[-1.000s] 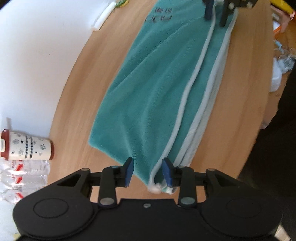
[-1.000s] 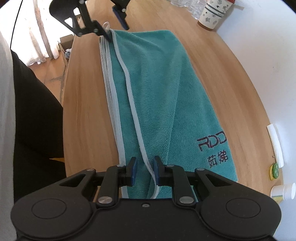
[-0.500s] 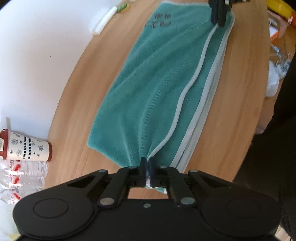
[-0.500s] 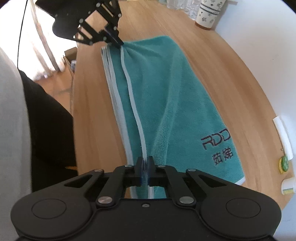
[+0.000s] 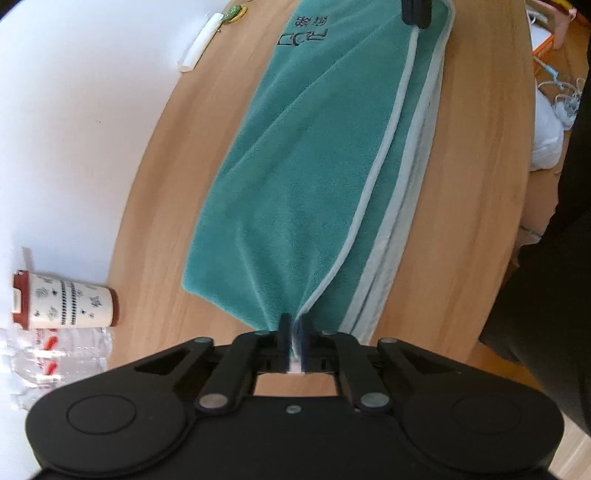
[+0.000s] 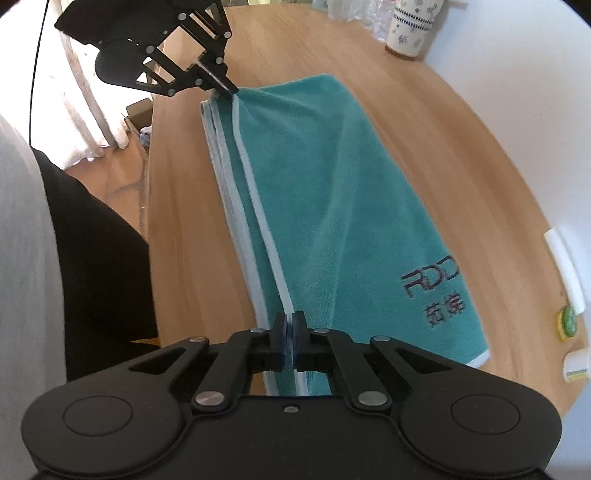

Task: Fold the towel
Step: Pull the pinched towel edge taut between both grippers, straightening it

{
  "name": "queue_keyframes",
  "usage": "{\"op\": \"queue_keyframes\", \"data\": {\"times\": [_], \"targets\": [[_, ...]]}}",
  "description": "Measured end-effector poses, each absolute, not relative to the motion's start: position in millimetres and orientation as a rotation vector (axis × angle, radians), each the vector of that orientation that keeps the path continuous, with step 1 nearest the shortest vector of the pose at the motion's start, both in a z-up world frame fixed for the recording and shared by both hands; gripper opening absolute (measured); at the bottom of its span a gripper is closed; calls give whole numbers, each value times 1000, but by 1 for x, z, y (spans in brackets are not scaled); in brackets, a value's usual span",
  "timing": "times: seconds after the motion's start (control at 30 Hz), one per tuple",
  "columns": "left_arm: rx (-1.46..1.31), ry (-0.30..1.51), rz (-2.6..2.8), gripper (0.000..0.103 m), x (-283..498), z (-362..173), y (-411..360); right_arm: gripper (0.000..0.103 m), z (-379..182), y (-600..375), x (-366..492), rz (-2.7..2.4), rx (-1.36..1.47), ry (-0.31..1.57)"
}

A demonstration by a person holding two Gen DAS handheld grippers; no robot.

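Observation:
A teal towel with pale grey trim and a dark logo lies lengthwise on a round wooden table; it also shows in the right wrist view. My left gripper is shut on the top layer's trimmed corner at one short end, lifting it slightly. My right gripper is shut on the same trimmed edge at the other short end. Each gripper appears at the far end of the other's view: the right, the left. The lower layers stay flat on the table.
A patterned cup with a red lid and clear water bottles stand by the table's edge near my left gripper. A white bar, a green-yellow item and a white container sit near the wall. The person stands alongside.
Both grippers went from open around the towel's trimmed edge to shut on it. They have since lifted that edge a little, pulling the top layer taut.

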State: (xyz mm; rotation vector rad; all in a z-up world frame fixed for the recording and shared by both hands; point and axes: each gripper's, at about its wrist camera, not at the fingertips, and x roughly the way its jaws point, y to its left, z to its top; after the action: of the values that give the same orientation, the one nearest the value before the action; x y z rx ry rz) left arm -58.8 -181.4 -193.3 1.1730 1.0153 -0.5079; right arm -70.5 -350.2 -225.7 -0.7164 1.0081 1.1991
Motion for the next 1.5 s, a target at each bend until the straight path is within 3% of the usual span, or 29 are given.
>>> {"op": "queue_keyframes", "data": {"times": [0.13, 0.33, 0.5, 0.63, 0.77, 1.27, 1.5], "targets": [[1214, 1007, -516, 34, -61, -198, -183, 4, -227, -351, -74, 1186, -750, 995], [1249, 992, -530, 34, -66, -204, -187, 5, -230, -351, -78, 1184, -771, 978], [1278, 969, -538, 32, -66, -211, -187, 9, -235, -345, -85, 1152, -875, 921], [1281, 958, -550, 15, -67, -214, -186, 11, -243, -341, -93, 1157, -969, 884], [1284, 954, -533, 8, -67, -216, -182, 6, -244, -338, -89, 1162, -961, 921], [1213, 913, -571, 5, -77, -189, -172, 1, -220, -358, -76, 1248, -737, 1039], [1222, 927, -570, 5, -72, -191, -173, 7, -222, -355, -79, 1199, -780, 936]]}}
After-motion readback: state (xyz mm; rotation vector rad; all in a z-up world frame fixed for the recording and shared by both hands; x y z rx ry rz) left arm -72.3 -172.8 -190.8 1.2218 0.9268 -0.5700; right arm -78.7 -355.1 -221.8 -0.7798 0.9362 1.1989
